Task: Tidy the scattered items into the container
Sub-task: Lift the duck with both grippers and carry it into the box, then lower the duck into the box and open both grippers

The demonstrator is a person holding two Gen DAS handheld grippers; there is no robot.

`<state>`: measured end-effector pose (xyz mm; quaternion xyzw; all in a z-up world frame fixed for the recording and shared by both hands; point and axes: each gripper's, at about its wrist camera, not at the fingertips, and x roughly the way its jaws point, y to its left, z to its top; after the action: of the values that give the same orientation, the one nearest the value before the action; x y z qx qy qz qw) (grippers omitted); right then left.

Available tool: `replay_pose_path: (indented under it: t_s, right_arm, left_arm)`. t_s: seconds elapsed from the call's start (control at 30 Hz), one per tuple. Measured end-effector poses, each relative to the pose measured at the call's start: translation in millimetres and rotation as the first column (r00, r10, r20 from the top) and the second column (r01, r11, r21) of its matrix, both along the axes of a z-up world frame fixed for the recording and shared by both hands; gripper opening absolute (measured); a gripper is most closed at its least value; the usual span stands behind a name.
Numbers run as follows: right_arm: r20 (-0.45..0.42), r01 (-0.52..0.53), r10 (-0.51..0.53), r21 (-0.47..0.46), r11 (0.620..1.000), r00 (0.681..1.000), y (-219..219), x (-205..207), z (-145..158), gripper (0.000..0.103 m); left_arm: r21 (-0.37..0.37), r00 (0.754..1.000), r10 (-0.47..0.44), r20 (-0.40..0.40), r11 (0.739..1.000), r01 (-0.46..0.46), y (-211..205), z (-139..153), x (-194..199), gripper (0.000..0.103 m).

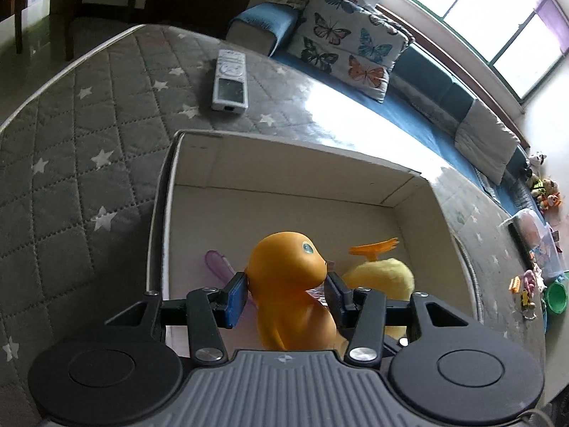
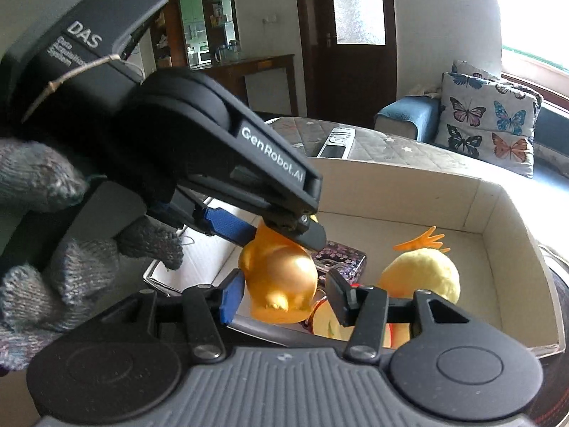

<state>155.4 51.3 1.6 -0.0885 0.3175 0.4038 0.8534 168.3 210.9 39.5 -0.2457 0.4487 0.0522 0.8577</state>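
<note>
An orange rubber duck [image 1: 284,270] hangs over the open cardboard box [image 1: 284,170]. My left gripper [image 1: 286,293] is shut on its head, with both pads pressed in. In the right wrist view, that left gripper [image 2: 281,238] comes in from the upper left in a grey-gloved hand [image 2: 53,277]. My right gripper [image 2: 284,291] straddles the duck's body [image 2: 281,277] from below. Its blue left pad touches the duck and a thin gap shows at the right pad. A yellow plush chick [image 2: 419,277] with orange feet and a purple patterned box [image 2: 341,259] lie inside the cardboard box.
The box stands on a grey quilted cover with white stars [image 1: 89,149]. A white remote [image 1: 229,82] lies beyond the box. A butterfly pillow [image 1: 348,39] sits on a blue sofa behind. A green cup [image 1: 556,297] and small toys lie at the far right.
</note>
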Motion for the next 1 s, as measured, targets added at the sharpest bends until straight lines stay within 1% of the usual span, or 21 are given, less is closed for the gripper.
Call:
replay_pose_path:
  t_s: [0.2,0.4,0.53,0.63,0.83,0.9,1.0]
  right_arm:
    - [0.004,0.001,-0.001,0.004,1.0,1.0,-2.7,-5.7,5.3,0.052]
    - [0.009,0.006,-0.006,0.014,1.0,1.0,-6.9,-17.3,11.5,0.052]
    - [0.011,0.012,-0.012,0.016,1.0,1.0,-11.6,-23.8,14.3,0.053]
    - [0.014,0.022,-0.022,0.017,1.0,1.0,-15.6,-26.3,16.3,0.056]
    - [0.017,0.04,-0.04,0.022,0.999,0.999,-24.2,-29.7,19.0,0.057]
    - [0.02,0.046,-0.047,0.022,0.999,0.999,-26.9,-30.8,20.0,0.06]
    - [0.021,0.052,-0.053,0.02,0.998,0.998,-29.3,-31.2,20.3,0.061]
  left_arm:
    - [0.018,1.0,-0.018,-0.01,1.0,0.018,-1.3,0.3,-1.6,0.05]
    - [0.045,0.999,-0.016,-0.033,0.999,0.017,3.1,-1.6,-3.2,0.05]
    - [0.073,0.998,-0.036,-0.047,0.997,0.04,-0.9,-1.7,-3.3,0.05]
    - [0.073,0.998,-0.033,-0.052,0.997,0.037,-0.6,-1.7,-4.0,0.05]
    - [0.076,0.998,-0.014,-0.058,0.997,0.018,-1.5,1.0,-4.6,0.05]
    - [0.094,0.998,-0.007,-0.055,0.996,0.012,-3.8,3.7,-6.1,0.05]
    - [0.125,0.998,-0.011,-0.054,0.992,0.018,-9.1,7.5,-6.6,0.05]
